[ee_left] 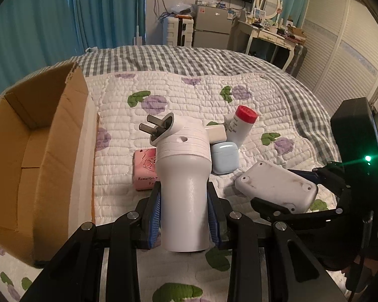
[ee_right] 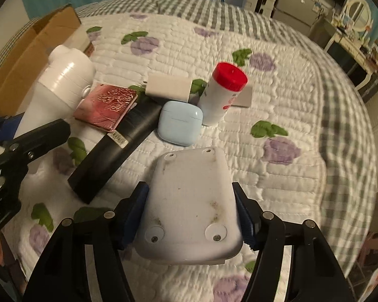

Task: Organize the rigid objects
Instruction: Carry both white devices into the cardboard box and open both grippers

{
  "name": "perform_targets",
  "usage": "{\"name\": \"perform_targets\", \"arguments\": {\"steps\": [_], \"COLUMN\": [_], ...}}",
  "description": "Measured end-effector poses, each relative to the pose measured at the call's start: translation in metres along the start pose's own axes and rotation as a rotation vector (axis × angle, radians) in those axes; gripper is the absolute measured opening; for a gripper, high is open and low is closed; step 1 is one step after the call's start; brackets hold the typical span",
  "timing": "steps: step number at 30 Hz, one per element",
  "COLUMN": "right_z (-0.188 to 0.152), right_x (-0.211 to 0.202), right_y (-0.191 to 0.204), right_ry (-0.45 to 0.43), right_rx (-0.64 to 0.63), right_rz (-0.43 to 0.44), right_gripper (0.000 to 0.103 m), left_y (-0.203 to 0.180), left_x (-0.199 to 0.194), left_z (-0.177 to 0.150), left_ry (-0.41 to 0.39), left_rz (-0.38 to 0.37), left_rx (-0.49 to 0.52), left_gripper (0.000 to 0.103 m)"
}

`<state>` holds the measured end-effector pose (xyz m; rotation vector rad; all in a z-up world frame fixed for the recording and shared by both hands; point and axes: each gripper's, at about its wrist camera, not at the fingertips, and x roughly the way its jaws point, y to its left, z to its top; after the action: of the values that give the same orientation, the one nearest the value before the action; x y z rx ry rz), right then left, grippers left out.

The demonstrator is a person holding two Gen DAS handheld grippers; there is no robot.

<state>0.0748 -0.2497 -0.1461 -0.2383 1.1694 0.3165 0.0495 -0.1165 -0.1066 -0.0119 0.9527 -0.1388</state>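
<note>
My left gripper [ee_left: 184, 211] is shut on a white plug-in device [ee_left: 184, 176] with two grey prongs, held above the bed. It also shows in the right wrist view [ee_right: 60, 85]. My right gripper [ee_right: 191, 216] is shut on a flat white device [ee_right: 189, 206], underside up with screws showing, also in the left wrist view [ee_left: 277, 188]. On the quilt lie a pink rose box [ee_right: 105, 107], a black box [ee_right: 116, 148], a light blue earbud case [ee_right: 180, 123], a red-capped white bottle [ee_right: 221, 93] and a white block [ee_right: 168, 86].
An open cardboard box [ee_left: 37, 151] stands at the left on the bed, seen also in the right wrist view [ee_right: 30, 50]. The flowered quilt [ee_right: 289, 100] lies over a grey checked cover. A fridge, a dressing table and wardrobes stand beyond the bed.
</note>
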Motion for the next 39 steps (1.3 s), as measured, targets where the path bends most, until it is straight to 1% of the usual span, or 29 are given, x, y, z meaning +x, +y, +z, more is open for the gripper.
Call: {"name": "perform_targets", "arguments": {"steps": [5, 6, 10, 13, 16, 19, 21, 24, 26, 28, 30, 33, 36, 39], "right_z": [0.0, -0.004, -0.003, 0.011, 0.029, 0.049, 0.064, 0.085, 0.1, 0.114, 0.128, 0.146, 0.163, 0.168], "right_x": [-0.02, -0.024, -0.059, -0.085, -0.11, -0.136, -0.153, -0.168, -0.171, -0.168, -0.162, -0.151, -0.129, -0.102], "right_y": [0.004, 0.006, 0.012, 0.017, 0.026, 0.04, 0.052, 0.073, 0.093, 0.111, 0.131, 0.156, 0.181, 0.199], "right_ry": [-0.022, -0.033, -0.085, -0.135, -0.189, -0.251, -0.307, -0.364, -0.39, -0.398, -0.402, -0.413, -0.398, -0.36], "right_rx": [-0.012, -0.013, -0.02, -0.021, -0.027, -0.033, -0.025, -0.03, -0.035, -0.044, -0.053, -0.045, -0.053, -0.061], "right_rz": [-0.01, -0.014, -0.025, -0.031, -0.031, -0.023, -0.012, 0.012, 0.038, 0.067, 0.101, 0.146, 0.167, 0.181], "right_gripper": [0.065, 0.065, 0.065, 0.065, 0.065, 0.065, 0.065, 0.065, 0.065, 0.065, 0.065, 0.065, 0.065, 0.065], "left_y": [0.0, 0.0, 0.006, 0.017, 0.03, 0.053, 0.068, 0.093, 0.114, 0.132, 0.156, 0.183, 0.202, 0.216], "left_x": [-0.017, -0.021, -0.04, -0.06, -0.081, -0.102, -0.11, -0.118, -0.121, -0.121, -0.117, -0.107, -0.094, -0.077], "left_z": [0.0, 0.0, 0.006, 0.017, 0.029, 0.042, 0.047, 0.053, 0.055, 0.053, 0.051, 0.043, 0.037, 0.032], "left_ry": [-0.021, -0.027, -0.063, -0.102, -0.147, -0.187, -0.198, -0.218, -0.225, -0.228, -0.226, -0.215, -0.2, -0.176], "left_rz": [-0.01, -0.011, -0.007, -0.012, 0.002, 0.016, 0.021, 0.035, 0.053, 0.069, 0.084, 0.086, 0.093, 0.076], "left_rx": [0.003, 0.004, -0.002, -0.019, -0.024, -0.035, -0.045, -0.061, -0.074, -0.087, -0.112, -0.14, -0.151, -0.163], "left_gripper": [0.032, 0.032, 0.032, 0.032, 0.032, 0.032, 0.032, 0.032, 0.032, 0.032, 0.032, 0.032, 0.032, 0.032]}}
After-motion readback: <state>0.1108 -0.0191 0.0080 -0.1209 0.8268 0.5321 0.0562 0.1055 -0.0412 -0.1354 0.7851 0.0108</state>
